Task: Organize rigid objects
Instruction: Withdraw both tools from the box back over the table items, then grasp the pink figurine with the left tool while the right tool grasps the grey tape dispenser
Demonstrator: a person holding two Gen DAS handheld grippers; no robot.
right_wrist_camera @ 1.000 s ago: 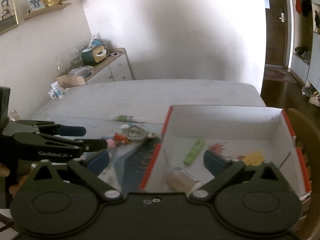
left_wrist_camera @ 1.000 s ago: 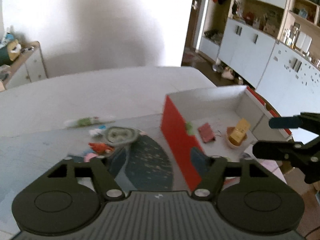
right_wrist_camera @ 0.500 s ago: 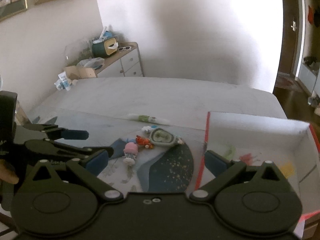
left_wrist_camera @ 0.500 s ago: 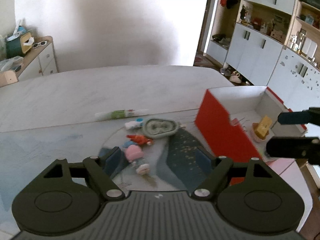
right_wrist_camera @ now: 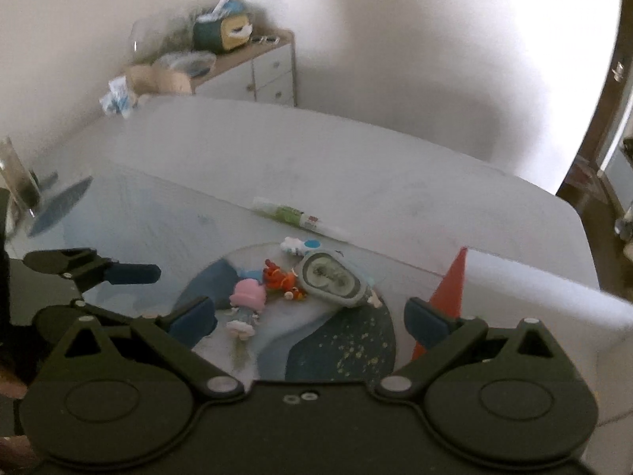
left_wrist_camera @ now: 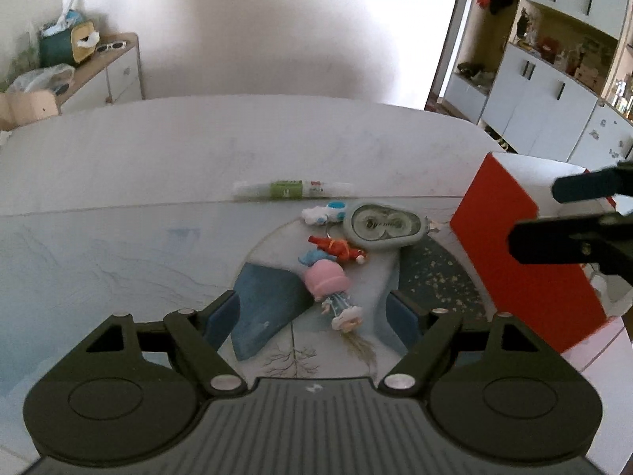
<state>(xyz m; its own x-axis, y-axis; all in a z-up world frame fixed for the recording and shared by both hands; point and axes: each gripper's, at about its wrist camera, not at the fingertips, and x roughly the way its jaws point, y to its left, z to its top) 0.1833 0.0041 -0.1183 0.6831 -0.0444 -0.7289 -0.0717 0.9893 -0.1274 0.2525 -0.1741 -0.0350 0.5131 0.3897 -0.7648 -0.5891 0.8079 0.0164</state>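
Both views show wide, empty grippers. Left wrist: left gripper [left_wrist_camera: 316, 318] above a pink doll [left_wrist_camera: 330, 289] on the table [left_wrist_camera: 118, 245]; red box [left_wrist_camera: 526, 249] right. Right wrist: right gripper [right_wrist_camera: 310, 318] near the doll [right_wrist_camera: 246, 303] and grey case [right_wrist_camera: 330, 277].

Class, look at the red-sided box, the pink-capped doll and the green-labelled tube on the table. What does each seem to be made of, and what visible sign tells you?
Red-sided box: probably cardboard, matte; flat thin walls, red outside, white inside.
Pink-capped doll: likely moulded plastic or vinyl; smooth rounded cap with a slight sheen.
Green-labelled tube: seemingly soft plastic, whitish with a printed label; too small to be sure.
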